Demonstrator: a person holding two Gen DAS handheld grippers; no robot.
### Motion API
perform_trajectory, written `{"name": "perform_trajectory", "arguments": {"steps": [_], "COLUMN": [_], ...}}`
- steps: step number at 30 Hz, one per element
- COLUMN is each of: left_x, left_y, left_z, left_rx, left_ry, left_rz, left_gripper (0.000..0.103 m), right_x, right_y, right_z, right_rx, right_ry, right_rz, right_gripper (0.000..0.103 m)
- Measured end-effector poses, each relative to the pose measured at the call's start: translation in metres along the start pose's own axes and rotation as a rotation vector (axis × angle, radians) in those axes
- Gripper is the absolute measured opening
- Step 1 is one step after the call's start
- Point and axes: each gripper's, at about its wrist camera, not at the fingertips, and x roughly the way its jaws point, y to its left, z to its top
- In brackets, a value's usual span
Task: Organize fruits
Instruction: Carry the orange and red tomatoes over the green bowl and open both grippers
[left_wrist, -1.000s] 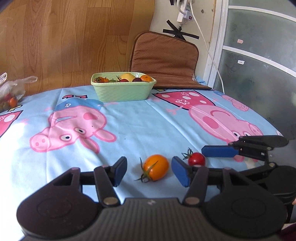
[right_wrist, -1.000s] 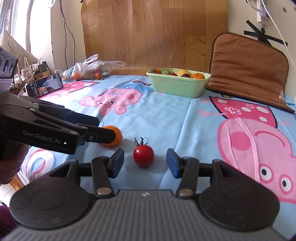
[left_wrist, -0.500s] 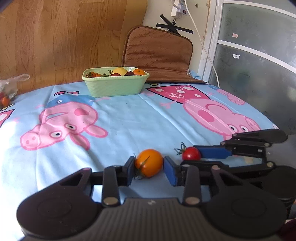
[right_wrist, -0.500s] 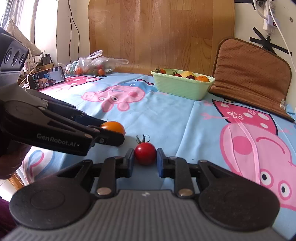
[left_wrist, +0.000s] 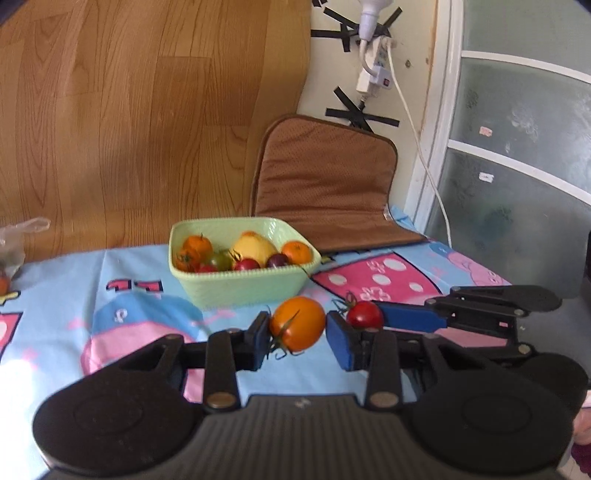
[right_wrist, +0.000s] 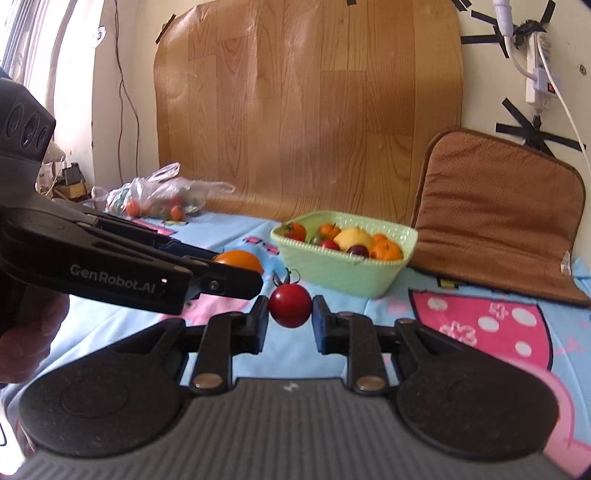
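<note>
Here, round glossy tomatoes (left_wrist: 297, 323) (clawed)

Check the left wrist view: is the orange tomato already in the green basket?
No, the orange tomato sits clamped in the left gripper, short of the green basket.

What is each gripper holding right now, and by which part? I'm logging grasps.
Left gripper pinches the orange tomato across its sides. Right gripper pinches the red cherry tomato across its sides, stem up.
</note>
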Motion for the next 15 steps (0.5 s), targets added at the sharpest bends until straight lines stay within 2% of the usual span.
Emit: {"name": "perform_trajectory", "arguments": {"steps": [7,11,15], "left_x": [0.071,0.112,0.142], "left_y": [0.042,0.062,0.077], "left_z": [0.059,0.070,0.071], "left_rx": [-0.082,-0.111,-0.137], "left_ry": [-0.003,0.035,0.071], "left_rz": [0.071,0.109,0.123], "left_gripper": [0.033,0.033,0.033], "right_x": [0.071,0.111,0.134], "right_y": [-0.064,-0.089,-0.101], "right_z": [0.045,0.049,0.045], "right_rx": [0.159,0.226,0.266], "right_ry": [-0.007,0.037,0.068], "right_rz": [-0.031,-0.062,-0.051], "right_gripper": [0.028,0.028,0.030]}}
